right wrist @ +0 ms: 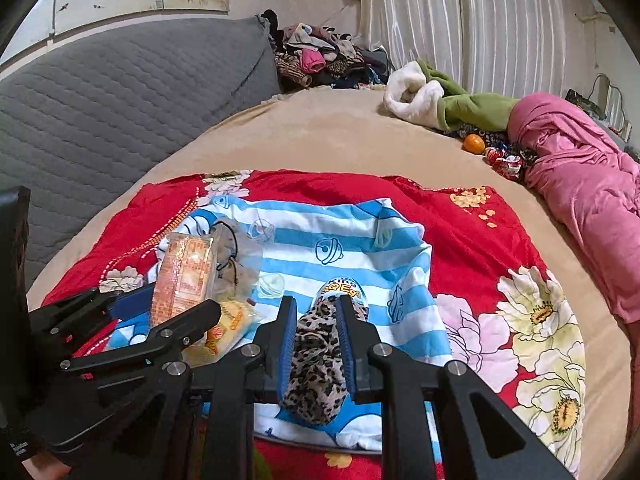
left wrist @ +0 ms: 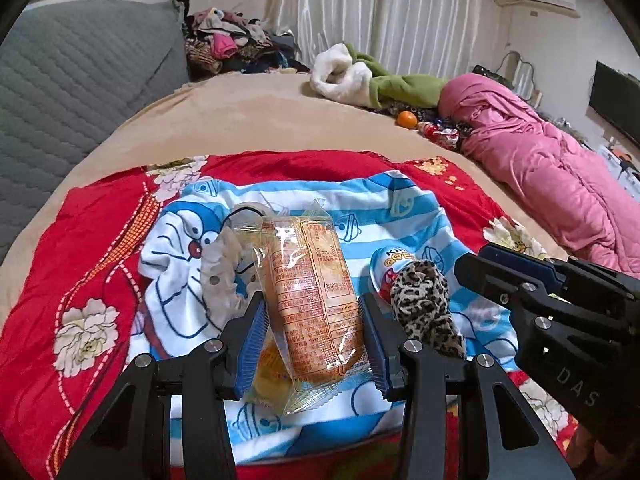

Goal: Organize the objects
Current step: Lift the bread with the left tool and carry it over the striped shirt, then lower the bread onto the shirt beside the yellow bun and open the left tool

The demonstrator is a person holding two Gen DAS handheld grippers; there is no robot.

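My left gripper [left wrist: 314, 320] is shut on a clear-wrapped orange snack packet [left wrist: 312, 280], with its blue pads pressing on both sides. It hangs over a blue-and-white striped cartoon cloth [left wrist: 280, 208] spread on a red floral quilt [left wrist: 100, 240]. Under the packet lie a yellow packet [left wrist: 272, 384] and a crumpled translucent bag [left wrist: 218, 276]. My right gripper [right wrist: 316, 304] is shut on a leopard-print cloth [right wrist: 318, 360]. A chocolate egg [right wrist: 340, 286] lies on the striped cloth [right wrist: 352, 240] just past its fingertips. In the right wrist view the left gripper [right wrist: 160, 308] and its packet [right wrist: 186, 276] are at the left.
The quilt lies on a beige bed sheet [left wrist: 240, 120]. A pink duvet [left wrist: 540, 168] runs along the right. A green-and-white garment [left wrist: 360, 76], an orange [left wrist: 407, 119] and sweet wrappers [left wrist: 440, 134] lie at the far side. A grey quilted headboard [left wrist: 80, 72] and a clothes pile [left wrist: 228, 40] stand at the left and back.
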